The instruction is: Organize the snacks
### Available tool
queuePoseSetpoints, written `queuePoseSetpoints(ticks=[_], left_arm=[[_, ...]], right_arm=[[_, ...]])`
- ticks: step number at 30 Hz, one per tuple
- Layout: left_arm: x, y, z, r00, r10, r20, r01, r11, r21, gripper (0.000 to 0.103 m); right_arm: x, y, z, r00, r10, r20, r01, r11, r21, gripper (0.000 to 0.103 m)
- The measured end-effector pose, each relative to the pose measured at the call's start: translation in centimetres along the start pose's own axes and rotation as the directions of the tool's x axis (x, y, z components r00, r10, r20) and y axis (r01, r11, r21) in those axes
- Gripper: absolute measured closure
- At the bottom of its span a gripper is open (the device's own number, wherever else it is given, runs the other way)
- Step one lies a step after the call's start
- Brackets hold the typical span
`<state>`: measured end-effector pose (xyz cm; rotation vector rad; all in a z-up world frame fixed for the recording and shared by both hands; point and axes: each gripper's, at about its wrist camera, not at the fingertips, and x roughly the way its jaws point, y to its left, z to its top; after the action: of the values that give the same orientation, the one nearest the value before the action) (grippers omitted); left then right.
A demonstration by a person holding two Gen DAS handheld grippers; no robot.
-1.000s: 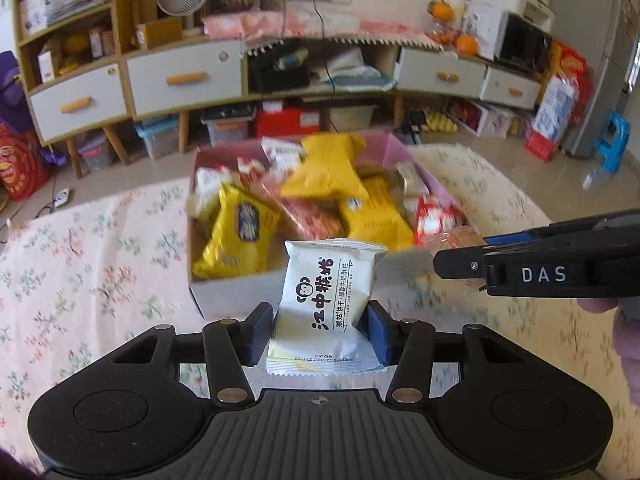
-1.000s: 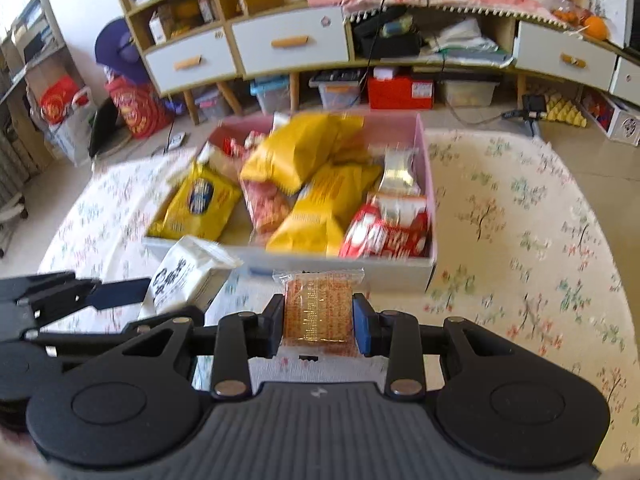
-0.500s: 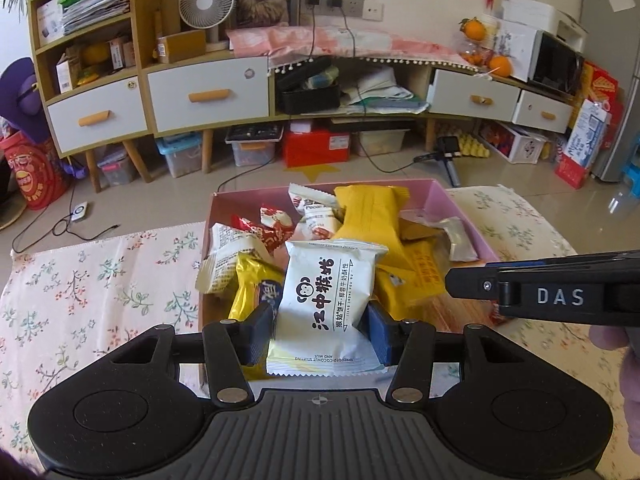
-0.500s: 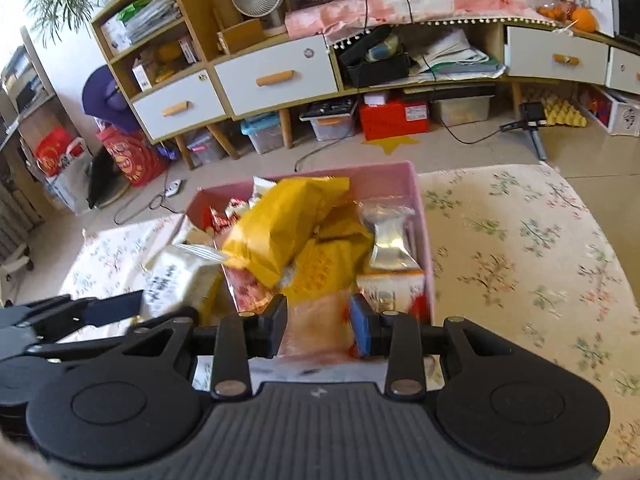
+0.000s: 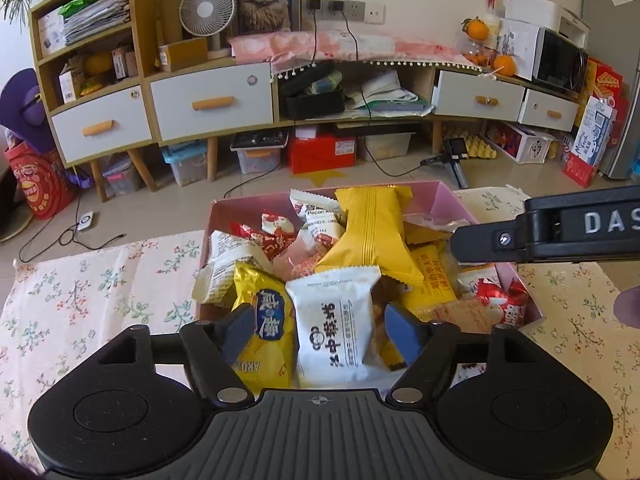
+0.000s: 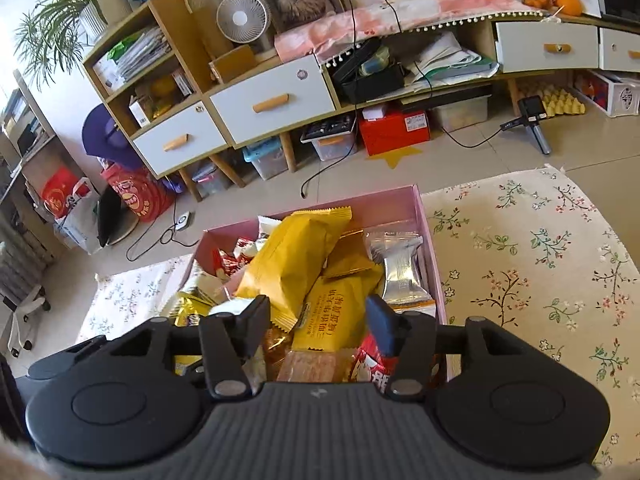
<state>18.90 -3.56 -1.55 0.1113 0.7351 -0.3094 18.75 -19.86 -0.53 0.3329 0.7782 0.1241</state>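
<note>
**Both grippers open over the pink box**

Left gripper is spread wide; white snack packet sits between its fingers w/o touching, long axis running near-to-far, resting in pink box. Right gripper is also wide, empty, over clear cracker pack at box's near right. Left is nearer the white packet.

Matte black left gripper and right gripper, each with ribbed grey centre housing, two round side discs, silver pivot screws and blue-padded fingers. White "DAS" lettering and one cross-head screw on right gripper's side, seen at right edge.
</note>
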Motion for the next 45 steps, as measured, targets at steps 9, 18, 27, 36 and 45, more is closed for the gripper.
queuePoseSetpoints(ticks=[9, 18, 27, 36, 45], left_arm=[[-3.7, -0.2, -2.4, 0.999, 0.012, -0.042, -0.014, 0.999, -0.045, 0.014], [-6.7, -1.1, -4.3, 0.994, 0.055, -0.095, -0.061, 0.997, -0.056, 0.006], [-8.7, -1.1, -6.1, 0.989, 0.081, -0.123, -0.095, 0.99, -0.107, 0.005], [-9.4, -0.9, -6.2, 0.982, 0.122, -0.144, -0.14, 0.982, -0.129, 0.002], [-9.6, -0.5, -6.1, 0.973, 0.163, -0.163, -0.185, 0.974, -0.131, 0.002]], right_arm=[[-3.0, 0.7, -1.5, 0.999, -0.044, 0.001, 0.044, 0.997, -0.058, 0.027], [-5.3, 1.3, -3.5, 0.993, -0.112, -0.028, 0.108, 0.987, -0.12, 0.009], [-6.3, 1.1, -5.8, 0.991, -0.13, -0.035, 0.124, 0.982, -0.145, 0.004], [-6.8, 1.3, -6.4, 0.984, -0.175, -0.031, 0.167, 0.97, -0.174, 0.003], [-6.4, 1.5, -7.0, 0.978, -0.202, -0.051, 0.189, 0.963, -0.19, 0.002]])
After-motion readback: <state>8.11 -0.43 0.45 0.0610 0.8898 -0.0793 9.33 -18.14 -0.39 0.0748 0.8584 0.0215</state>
